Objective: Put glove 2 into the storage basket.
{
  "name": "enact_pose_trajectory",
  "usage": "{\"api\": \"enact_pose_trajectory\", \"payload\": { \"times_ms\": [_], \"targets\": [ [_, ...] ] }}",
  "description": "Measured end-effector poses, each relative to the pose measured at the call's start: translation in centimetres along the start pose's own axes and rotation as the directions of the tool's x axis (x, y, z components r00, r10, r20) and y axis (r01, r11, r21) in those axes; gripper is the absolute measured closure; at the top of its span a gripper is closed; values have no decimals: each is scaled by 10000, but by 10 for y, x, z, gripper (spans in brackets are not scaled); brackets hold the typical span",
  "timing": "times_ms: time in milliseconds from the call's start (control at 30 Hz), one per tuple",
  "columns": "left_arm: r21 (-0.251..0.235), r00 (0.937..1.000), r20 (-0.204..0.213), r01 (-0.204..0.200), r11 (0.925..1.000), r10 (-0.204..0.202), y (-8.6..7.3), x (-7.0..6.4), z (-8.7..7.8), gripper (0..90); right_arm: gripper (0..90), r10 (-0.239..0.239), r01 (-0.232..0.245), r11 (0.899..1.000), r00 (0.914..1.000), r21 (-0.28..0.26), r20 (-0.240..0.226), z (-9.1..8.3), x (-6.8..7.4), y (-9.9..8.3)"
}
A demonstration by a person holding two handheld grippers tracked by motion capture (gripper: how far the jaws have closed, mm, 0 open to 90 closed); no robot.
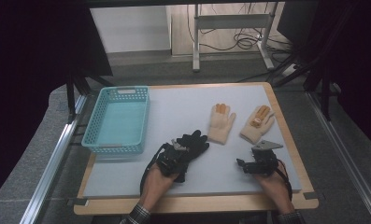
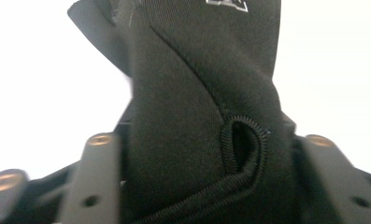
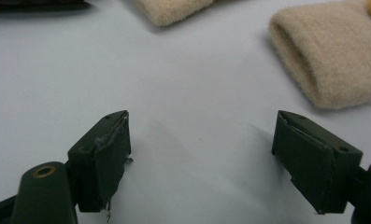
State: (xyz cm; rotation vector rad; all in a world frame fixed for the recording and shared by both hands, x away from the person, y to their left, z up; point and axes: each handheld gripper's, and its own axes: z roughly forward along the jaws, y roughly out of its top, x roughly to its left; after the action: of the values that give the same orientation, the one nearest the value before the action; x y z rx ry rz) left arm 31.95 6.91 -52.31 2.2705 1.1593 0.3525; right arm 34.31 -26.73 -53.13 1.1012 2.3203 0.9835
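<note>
The table (image 1: pixel 183 182) has a pale grey top with a wooden edge, and everything lies on it. Largest of the loose things is the turquoise basket (image 1: pixel 92 122), well off to the left of the left gripper's fingers and beyond them, with bare grey surface between.

Next come the two cream gloves with orange fingertips. The left cream glove (image 1: pixel 221 122) lies just past the black glove's fingertips. The right cream glove (image 1: pixel 256 123) lies straight ahead of the right gripper's fingers, its cuff nearest them, near but apart.

The black glove (image 1: pixel 196 142) lies flat, fingers pointing away from the person, its cuff end under the left gripper (image 1: pixel 179 150). From above, that gripper's body hides the grip. The left gripper view supplies it: the black glove (image 2: pixel 197 116) fills the gap between the two jaws, cuff hem and a small stitched loop bunched between them, so the fingers are pinching the cloth.

The right gripper (image 1: pixel 245 164) rests low over open surface. From above its jaw gap is hard to read. The right gripper view shows its fingers (image 3: pixel 103 154) spread wide with bare grey table between them, the right cream glove's cuff (image 3: pixel 323 56) ahead to one side and the left cream glove's cuff (image 3: pixel 174 9) farther off.
</note>
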Motion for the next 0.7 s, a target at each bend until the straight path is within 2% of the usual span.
{"api": "enact_pose_trajectory", "payload": {
  "times_ms": [167, 300, 433, 700],
  "targets": [
    [55, 9995, -20, -314, 9995, 314, 4, 4, -3, 628, 192, -7, 7, 10000, 10000, 1, 4, 0, 0, 0],
    [20, 9985, -279, -468, 9989, 469, 10, 9, -9, 629, 192, 2, -2, 10000, 10000, 2, 0, 0, 0, 0],
    [-241, 9975, -493, -510, 9984, 498, 20, 16, -23, 626, 192, 0, 0, 10000, 10000, -1, -1, 0, 0, 0],
    [-582, 9965, -779, -351, 9977, 305, 42, 38, -52, 616, 192, -4, 4, 10000, 10000, 2, 5, 0, 0, 0]
  ]
}}
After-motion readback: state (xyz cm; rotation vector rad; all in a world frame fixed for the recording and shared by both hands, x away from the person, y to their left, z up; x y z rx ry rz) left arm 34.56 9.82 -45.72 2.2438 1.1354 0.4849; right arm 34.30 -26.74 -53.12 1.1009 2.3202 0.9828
